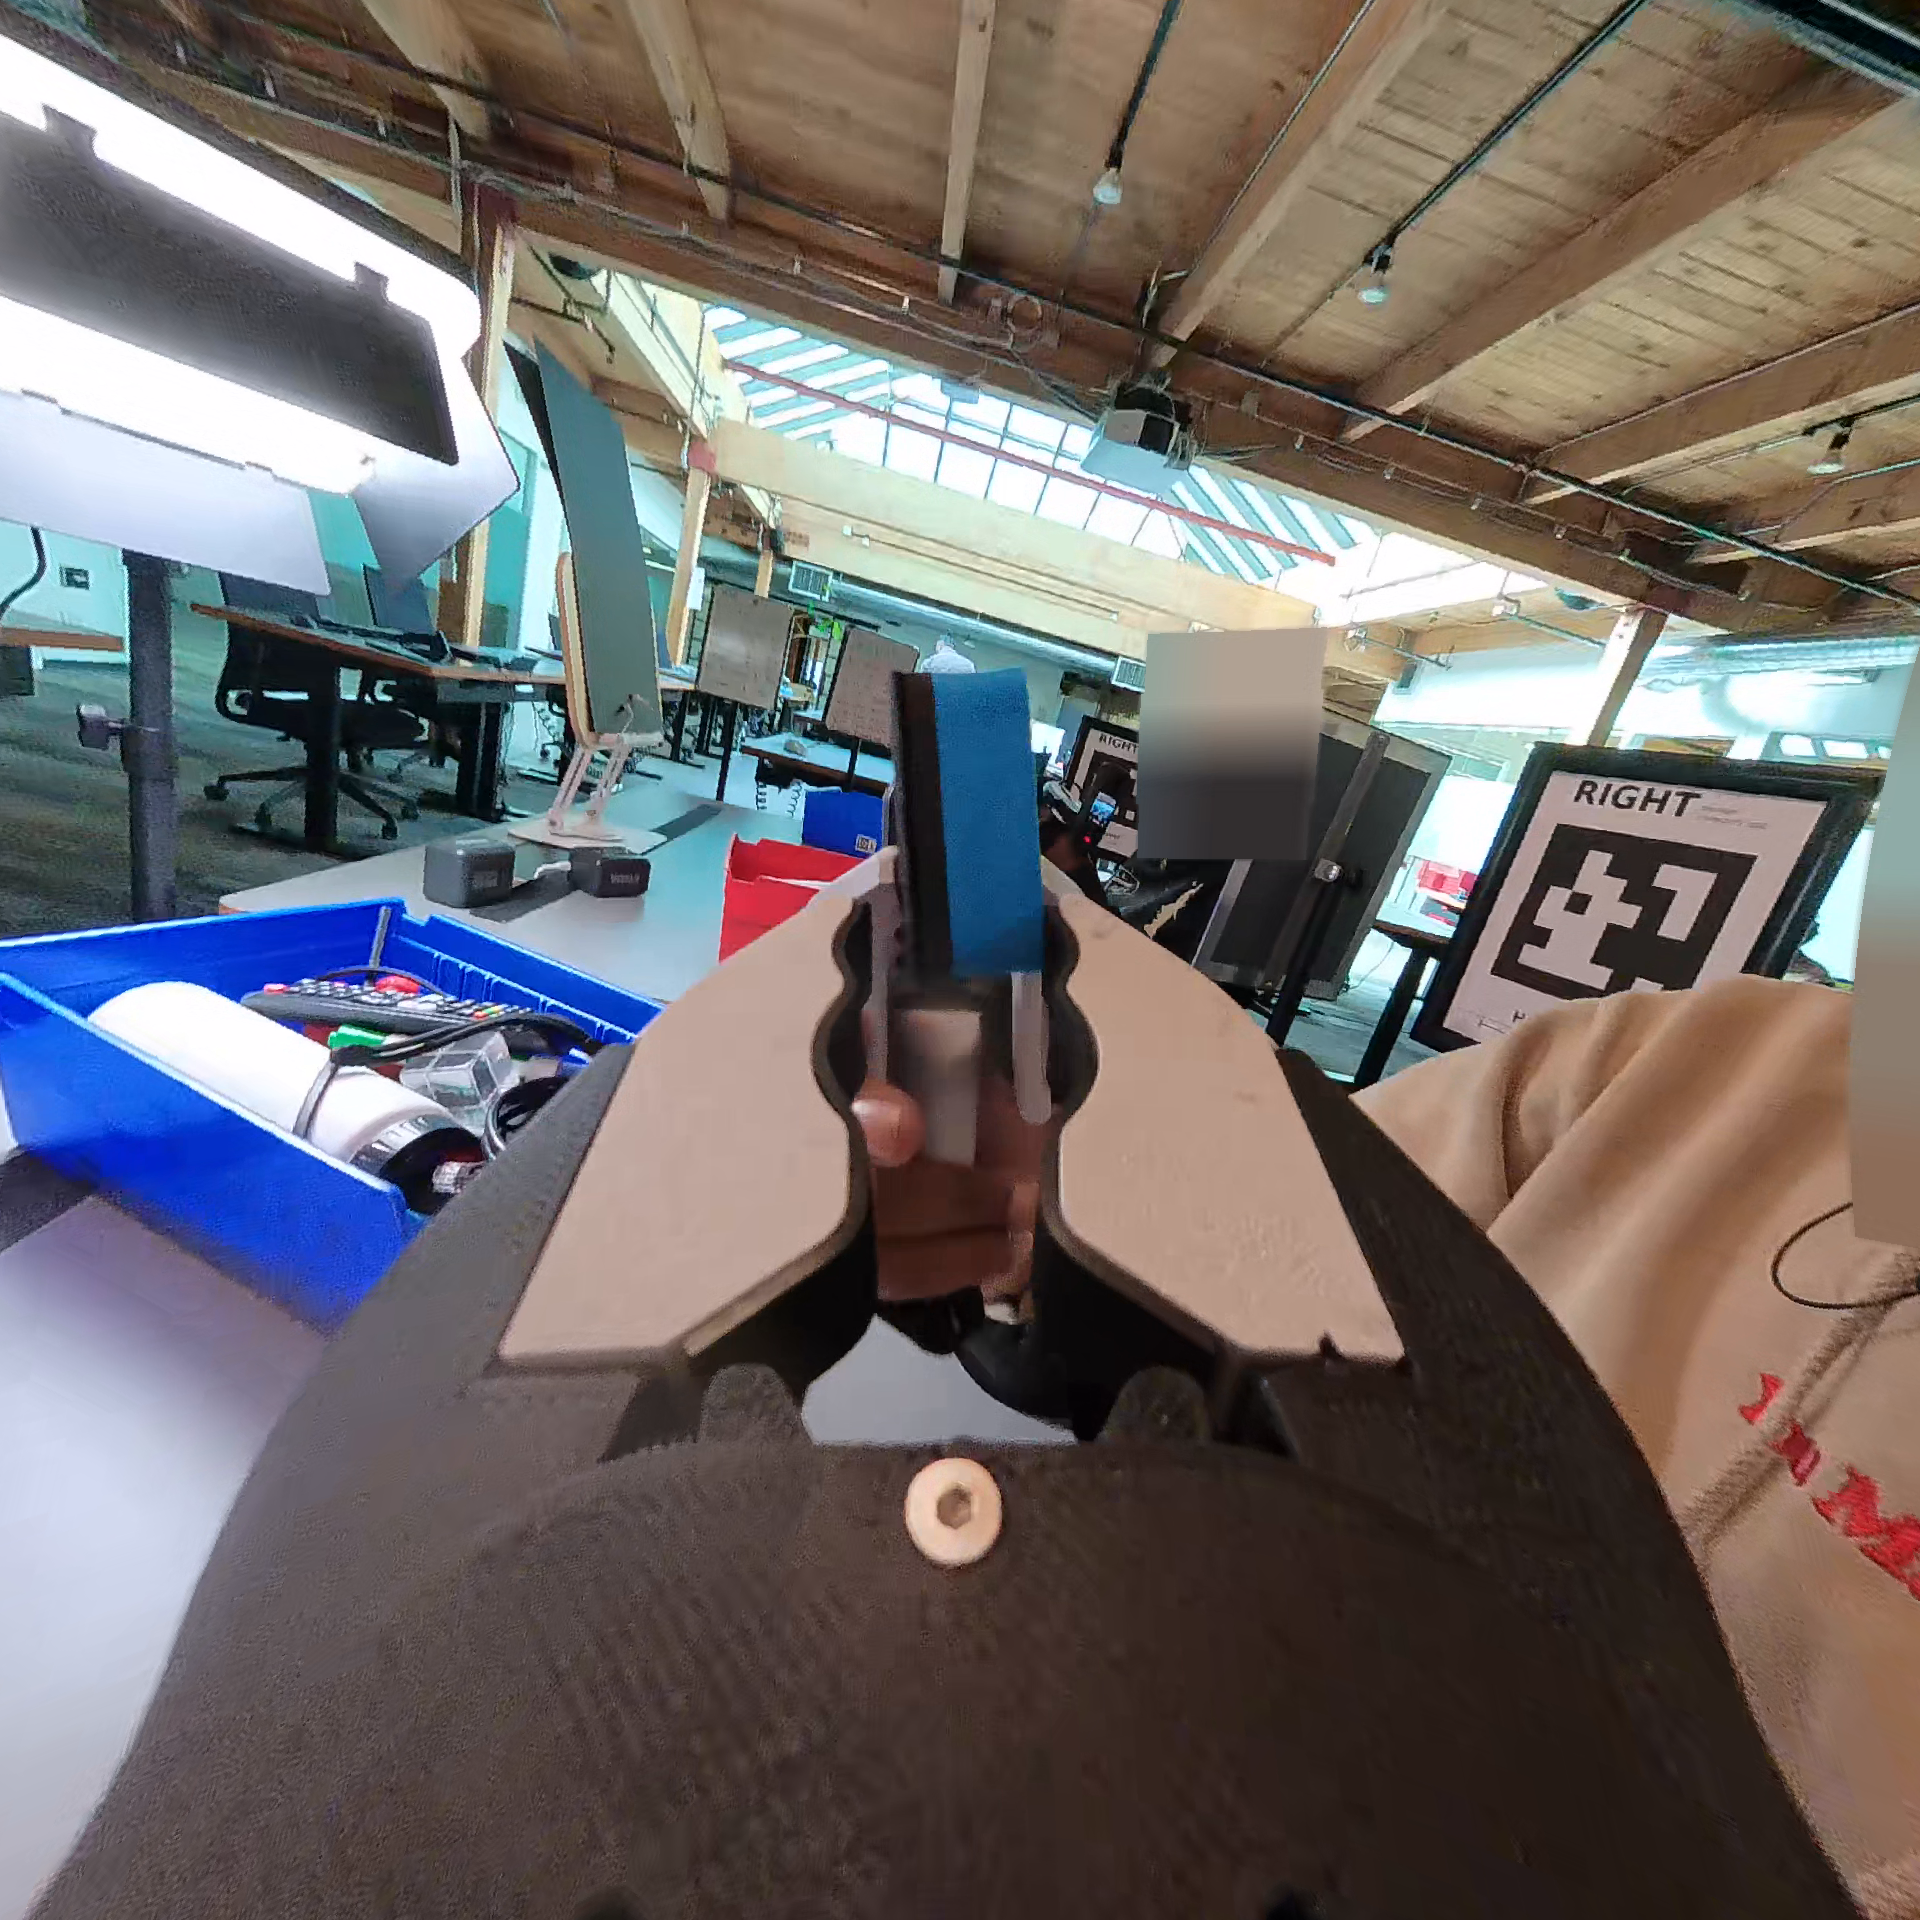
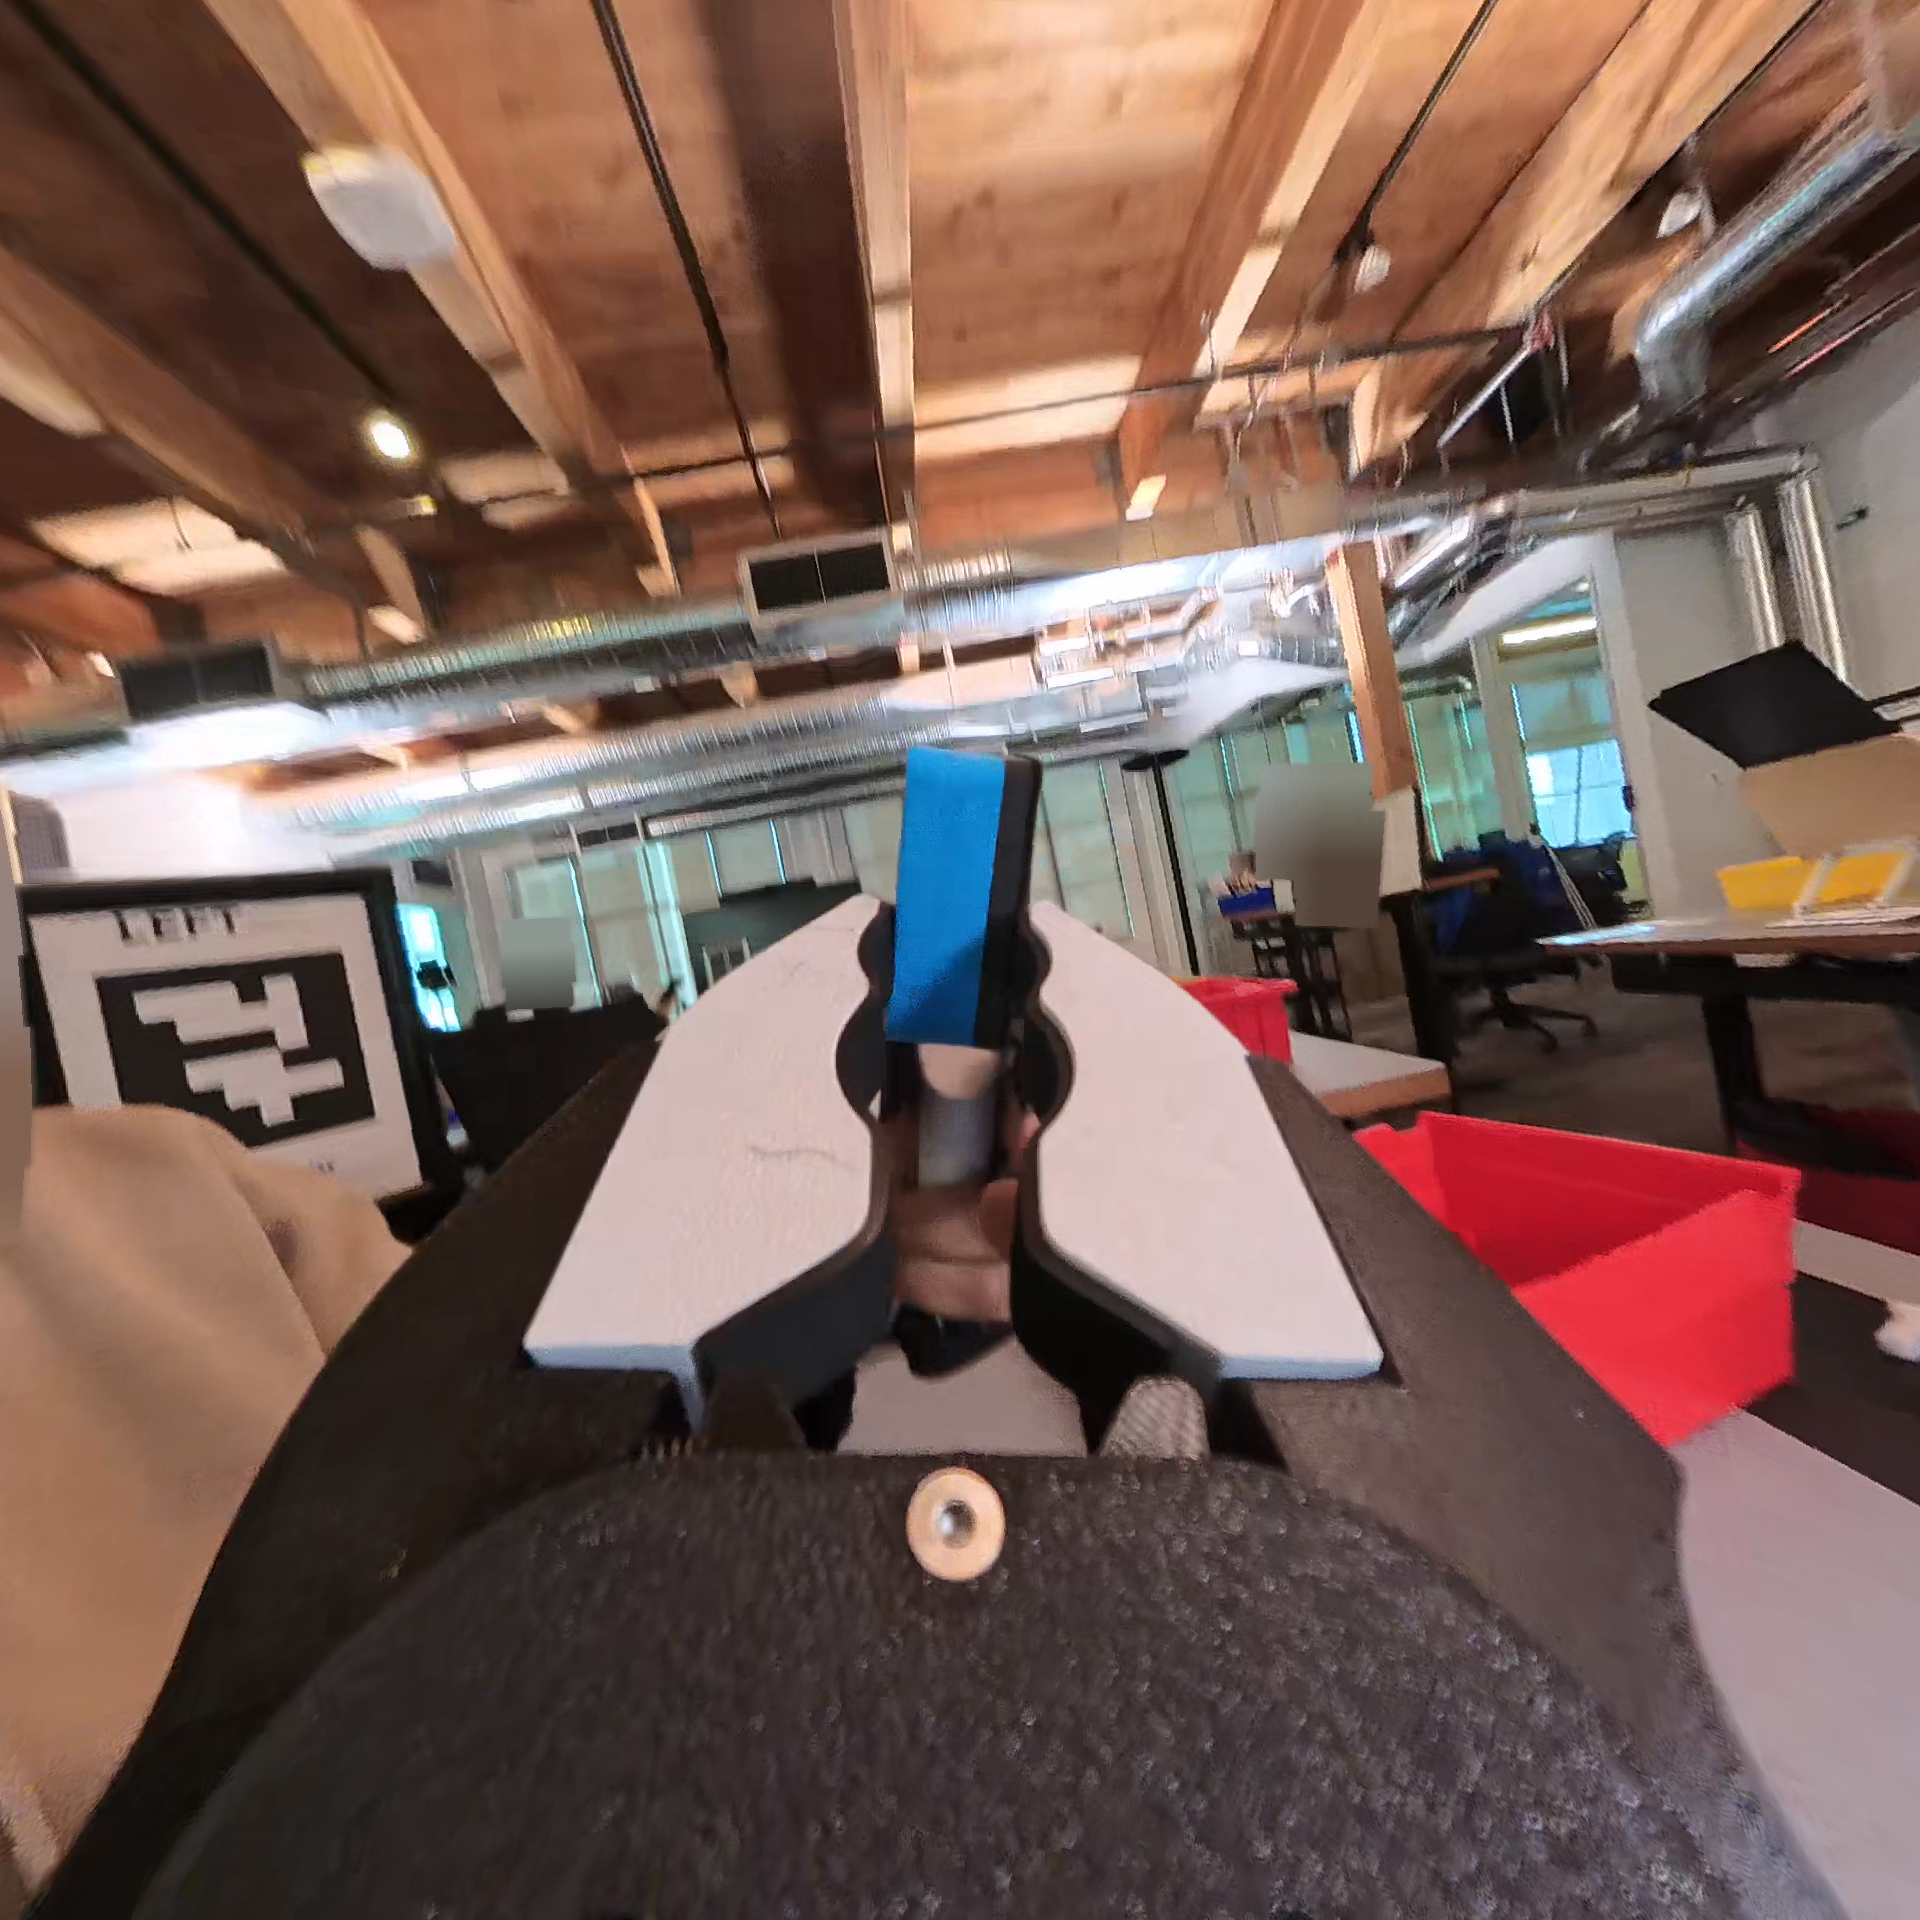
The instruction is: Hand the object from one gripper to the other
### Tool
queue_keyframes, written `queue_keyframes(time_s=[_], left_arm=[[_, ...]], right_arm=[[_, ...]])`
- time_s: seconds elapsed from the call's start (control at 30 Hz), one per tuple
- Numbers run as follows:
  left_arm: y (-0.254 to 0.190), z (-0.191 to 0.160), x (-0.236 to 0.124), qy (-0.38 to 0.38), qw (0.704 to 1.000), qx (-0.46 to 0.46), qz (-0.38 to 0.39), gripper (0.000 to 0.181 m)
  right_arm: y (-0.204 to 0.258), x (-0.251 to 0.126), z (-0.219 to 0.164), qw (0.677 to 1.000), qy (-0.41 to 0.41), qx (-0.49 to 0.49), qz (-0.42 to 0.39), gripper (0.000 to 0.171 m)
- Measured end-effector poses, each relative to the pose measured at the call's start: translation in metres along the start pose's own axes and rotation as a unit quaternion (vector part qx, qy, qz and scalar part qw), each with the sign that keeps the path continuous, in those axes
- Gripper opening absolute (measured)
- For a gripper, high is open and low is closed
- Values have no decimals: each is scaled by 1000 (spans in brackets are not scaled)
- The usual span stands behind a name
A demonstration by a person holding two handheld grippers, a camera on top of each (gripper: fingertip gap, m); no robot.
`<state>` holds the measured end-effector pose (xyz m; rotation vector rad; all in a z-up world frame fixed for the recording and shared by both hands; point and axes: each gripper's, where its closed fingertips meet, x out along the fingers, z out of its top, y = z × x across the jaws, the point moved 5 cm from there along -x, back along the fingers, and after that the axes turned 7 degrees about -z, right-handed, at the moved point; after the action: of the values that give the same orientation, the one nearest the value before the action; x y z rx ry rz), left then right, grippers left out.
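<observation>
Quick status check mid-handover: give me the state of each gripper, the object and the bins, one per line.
Left gripper: shut on eraser.
Right gripper: shut on eraser.
Eraser: upright, blue felt and black back, clamped at its lower end, top sticking out above the fingers.
Blue bin: open, full of clutter.
Red bin: open, contents hidden.

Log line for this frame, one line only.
phase: mid-handover | left gripper: shut on blue block | right gripper: shut on blue block
</observation>
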<state>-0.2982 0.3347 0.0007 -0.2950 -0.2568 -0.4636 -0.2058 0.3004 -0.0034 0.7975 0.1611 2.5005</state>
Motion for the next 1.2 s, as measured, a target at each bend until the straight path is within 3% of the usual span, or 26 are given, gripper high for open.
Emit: queue_keyframes(time_s=[0.23,0.33,0.4,0.5,0.7,0.83,1.03,1.13,1.2], left_arm=[[1,-4,5,12,1000,19,18,23],[-1,-1,-2,68,997,11,20,23],[-3,-2,-6,109,994,9,19,23],[-8,-2,-7,132,991,18,11,23],[-7,-2,3,40,998,44,9,32],[-7,-7,10,27,998,54,13,23],[-9,-6,-2,129,992,17,4,23],[-12,-7,-6,161,987,20,2,23],[-13,-4,-6,146,989,30,1,23]], right_arm=[[-1,2,-11,998,-46,30,-21,22],[-3,3,-9,1000,20,-4,-13,25],[-2,3,-4,998,54,-24,-5,36],[3,4,-8,994,102,-34,10,23],[7,1,-3,1000,-10,1,10,22],[5,1,-6,999,-51,19,-3,22],[3,1,1,998,49,-39,6,33],[8,2,-5,993,102,-49,22,23],[9,3,-6,994,89,-52,20,22]])
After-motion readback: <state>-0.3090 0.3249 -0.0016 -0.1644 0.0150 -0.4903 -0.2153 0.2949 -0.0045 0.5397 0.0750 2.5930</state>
